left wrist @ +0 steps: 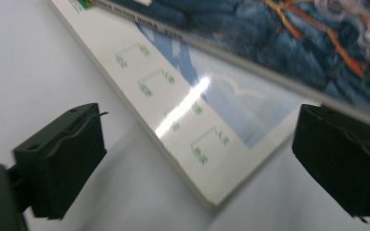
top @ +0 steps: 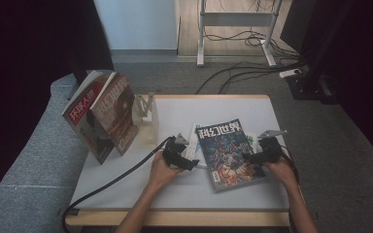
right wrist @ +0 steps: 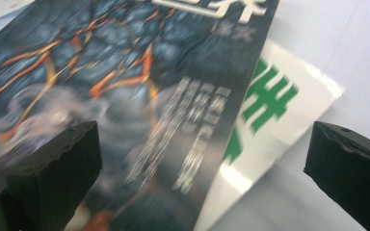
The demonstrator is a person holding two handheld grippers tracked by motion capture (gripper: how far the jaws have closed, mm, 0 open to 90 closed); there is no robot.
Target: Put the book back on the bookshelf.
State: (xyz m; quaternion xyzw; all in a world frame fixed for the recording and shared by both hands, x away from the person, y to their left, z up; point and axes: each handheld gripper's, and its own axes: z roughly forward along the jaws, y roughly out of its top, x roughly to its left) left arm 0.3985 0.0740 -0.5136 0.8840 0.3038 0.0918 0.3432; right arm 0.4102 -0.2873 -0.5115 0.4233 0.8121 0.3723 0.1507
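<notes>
A dark blue magazine point(top: 228, 153) with orange streaks lies on the white table point(top: 175, 189), on top of a thin white book point(top: 192, 145) with green print. My left gripper point(top: 190, 162) is open at the white book's left edge; in the left gripper view the white book point(left wrist: 183, 115) lies between its jaws with the blue magazine point(left wrist: 289, 38) above. My right gripper point(top: 248, 158) is open at the magazine's right edge; in the right gripper view its jaws straddle the magazine point(right wrist: 125, 96) and the white book's corner point(right wrist: 279, 101).
Two magazines point(top: 104, 114) stand upright against a pale holder point(top: 145, 119) at the table's left back. A black cable point(top: 121, 174) trails from the left gripper over the front left of the table. Grey floor and cables lie beyond.
</notes>
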